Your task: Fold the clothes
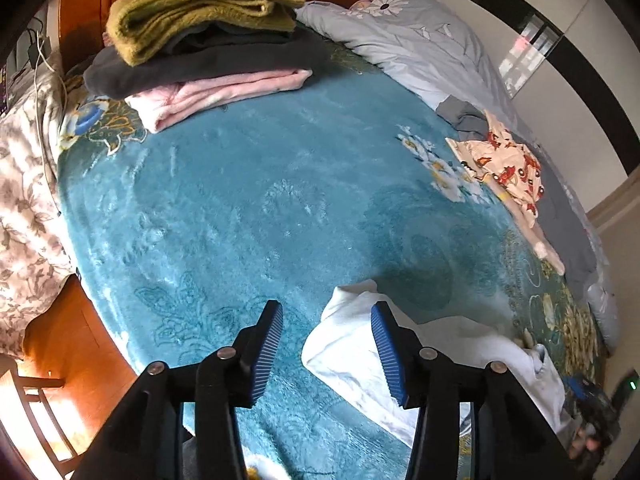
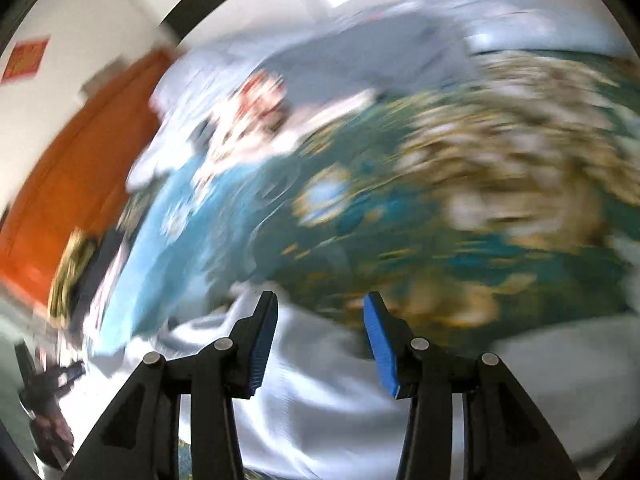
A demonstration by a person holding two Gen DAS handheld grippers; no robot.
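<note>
One rumpled white garment [image 1: 360, 356] on teal blanket [image 1: 240, 208], both grippers parted, empty.

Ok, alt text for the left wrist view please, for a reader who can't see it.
The left gripper hangs open over a teal floral blanket, nothing between its blue pads, with a white garment lying just beneath its right finger. At the far end sits a stack of folded clothes, olive on top, dark grey, then pink; a car-print garment lies unfolded at right.

Black left gripper [image 1: 327, 350], ribbed blue pads [image 1: 267, 354], silver rivets
</note>
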